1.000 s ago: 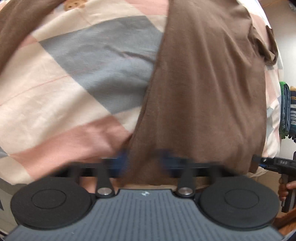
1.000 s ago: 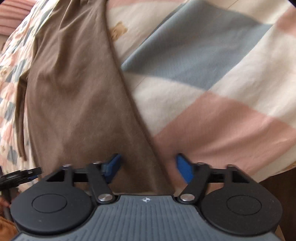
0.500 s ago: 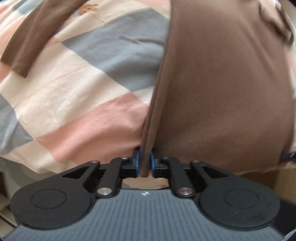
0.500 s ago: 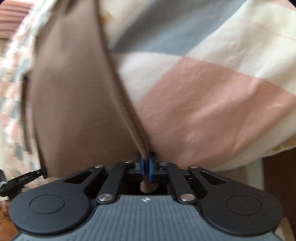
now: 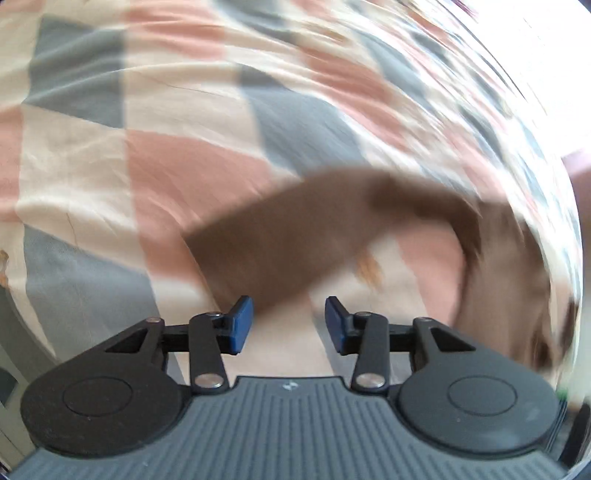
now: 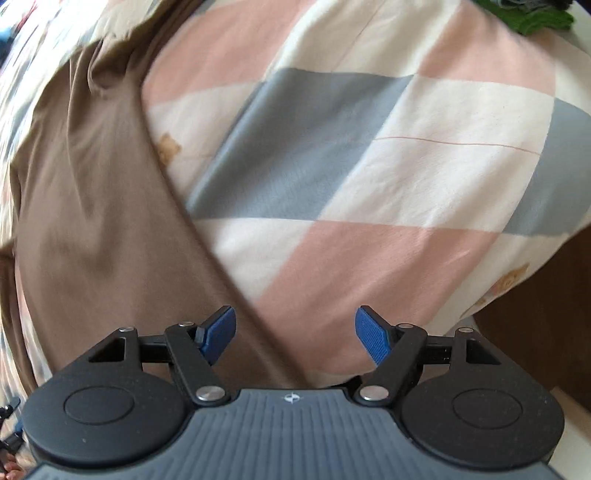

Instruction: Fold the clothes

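Brown garment (image 6: 92, 206) on checked bedspread (image 6: 369, 155); green cloth (image 6: 535, 16) at far corner

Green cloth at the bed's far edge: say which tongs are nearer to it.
Right. The green cloth shows only beyond the right tongs, far across the bedspread; the left tongs, opening over the brown shirt, show none.

Right gripper (image 6: 295, 338) points down over the bed, jaws opening wide, blue pads clear of the cloth. The brown garment (image 6: 92, 221) lies along the left, its edge running diagonally down between the jaws. A checked bedsheet (image 6: 369, 166) in pink, grey and cream fills the right, with something green (image 6: 532, 16) at top right.
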`<state>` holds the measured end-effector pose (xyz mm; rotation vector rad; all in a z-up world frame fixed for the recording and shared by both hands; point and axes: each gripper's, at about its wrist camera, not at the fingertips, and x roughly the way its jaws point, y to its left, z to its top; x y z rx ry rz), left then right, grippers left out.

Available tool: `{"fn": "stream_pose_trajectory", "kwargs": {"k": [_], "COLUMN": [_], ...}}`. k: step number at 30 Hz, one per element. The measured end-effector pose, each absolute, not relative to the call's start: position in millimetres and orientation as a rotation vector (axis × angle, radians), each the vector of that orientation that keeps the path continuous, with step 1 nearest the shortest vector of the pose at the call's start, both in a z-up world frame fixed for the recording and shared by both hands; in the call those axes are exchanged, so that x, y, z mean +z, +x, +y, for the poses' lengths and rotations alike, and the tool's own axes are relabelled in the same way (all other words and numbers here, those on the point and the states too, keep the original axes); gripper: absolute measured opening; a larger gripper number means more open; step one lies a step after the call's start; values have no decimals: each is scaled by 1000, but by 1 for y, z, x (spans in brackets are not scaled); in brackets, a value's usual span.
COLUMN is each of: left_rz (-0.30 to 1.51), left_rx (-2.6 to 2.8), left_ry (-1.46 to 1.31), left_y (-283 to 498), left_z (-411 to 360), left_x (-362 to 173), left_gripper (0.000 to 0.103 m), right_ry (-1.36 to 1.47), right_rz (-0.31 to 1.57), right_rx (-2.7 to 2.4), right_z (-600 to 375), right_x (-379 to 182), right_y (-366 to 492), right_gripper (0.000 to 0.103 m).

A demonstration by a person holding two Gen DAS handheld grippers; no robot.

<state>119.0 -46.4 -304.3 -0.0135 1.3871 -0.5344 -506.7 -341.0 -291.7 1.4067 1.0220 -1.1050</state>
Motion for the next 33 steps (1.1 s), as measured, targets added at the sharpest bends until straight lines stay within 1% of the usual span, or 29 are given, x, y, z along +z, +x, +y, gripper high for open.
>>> {"fn": "stream_pose_trajectory", "kwargs": {"k": [3,4,6,7,8,10,14,16,18,20,21,26,28,30,31,32,33], "left_rz": [1445,1468,1496,1492,1483,1416,1186,1088,1024,1000,1016,1193,1230,1217,1203,1189,1177], "left_rx": [-502,-483,-447,-442,-447,-543,-758,-799,-816,-816,-799,-616,-558,-588,-626,-658,-670], "left_ry": [35,8,-64,-92,-109,-80,-49,-15,40,151,190,342,366,327,327,326,326], "left_y": [149,156,170,174,178,184,218,242,264,278,282,288,279,265,258,253,254], "left_z": [-47,-46,-43,-43,-44,-54,-63,-61,-59,-65,-70,-89,-89,-83,-81,-79,-80], "left_x": [-328,-338,-354,-356,-355,-334,-259,-228,-210,-210,-221,-318,-336,-329,-322,-316,-311], "left_gripper": [38,38,35,11,0,0,0,0,0,2,1,3,3,7,12,23,26], "right_ry": [1390,1387,1389,1388,1387,1389,1403,1395,1386,1373,1367,1340,1326,1310,1313,1317,1320], "right_rz": [989,983,996,1011,1026,1051,1058,1064,1073,1077,1079,1107,1123,1112,1095,1078,1060], "right_rx": [-1106,-1098,-1078,-1067,-1057,-1056,-1086,-1096,-1095,-1079,-1071,-1040,-1031,-1030,-1039,-1049,-1059], "right_z": [-331,-324,-320,-317,-314,-312,-314,-319,-325,-329,-332,-337,-340,-341,-340,-338,-337], "right_x": [-278,-277,-275,-274,-272,-270,-267,-274,-282,-285,-286,-292,-293,-287,-283,-279,-275], "right_y": [-491,-483,-465,-459,-454,-442,-426,-416,-403,-393,-388,-370,-366,-367,-372,-378,-383], "right_gripper": [76,78,79,79,79,79,79,79,79,79,80,80,80,81,83,88,89]}}
